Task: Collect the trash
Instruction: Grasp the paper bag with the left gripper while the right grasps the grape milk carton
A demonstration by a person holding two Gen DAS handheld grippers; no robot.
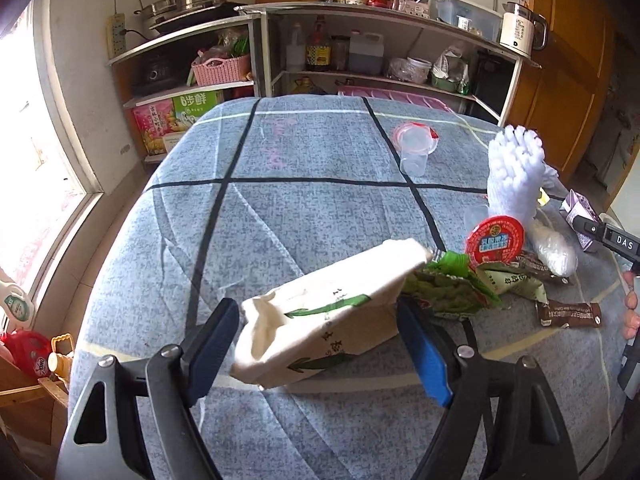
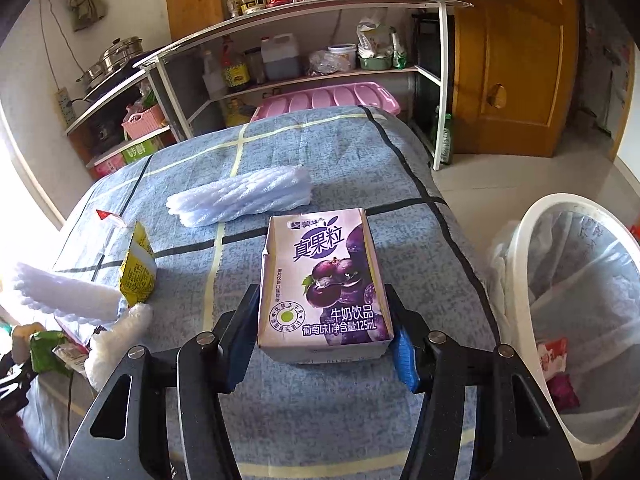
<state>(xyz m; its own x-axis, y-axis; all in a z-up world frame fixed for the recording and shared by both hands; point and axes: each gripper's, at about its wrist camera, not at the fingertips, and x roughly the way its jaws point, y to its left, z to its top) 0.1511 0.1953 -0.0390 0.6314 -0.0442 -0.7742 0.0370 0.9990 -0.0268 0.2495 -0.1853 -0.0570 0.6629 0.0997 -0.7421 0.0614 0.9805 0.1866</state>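
My left gripper (image 1: pixel 316 320) is shut on a cream tissue pack with green leaf print (image 1: pixel 320 312) and holds it tilted just above the blue checked tablecloth (image 1: pixel 280 200). My right gripper (image 2: pixel 324 312) is shut on a purple grape milk carton (image 2: pixel 324 280); the carton also shows at the right edge of the left wrist view (image 1: pixel 576 212). Green wrappers (image 1: pixel 448 288), a red round lid (image 1: pixel 495 240), brown sachets (image 1: pixel 568 314) and white foam netting (image 1: pixel 516 168) lie right of the tissue pack. A white bin with a clear liner (image 2: pixel 580 300) stands right of the table.
A clear cup with a red-rimmed lid (image 1: pixel 414 148) stands at the far middle. Foam netting (image 2: pixel 244 196) and a yellow carton (image 2: pixel 138 268) lie left of the milk carton. Shelves (image 1: pixel 360 52) with bottles stand behind the table. A wooden door (image 2: pixel 512 60) is at right.
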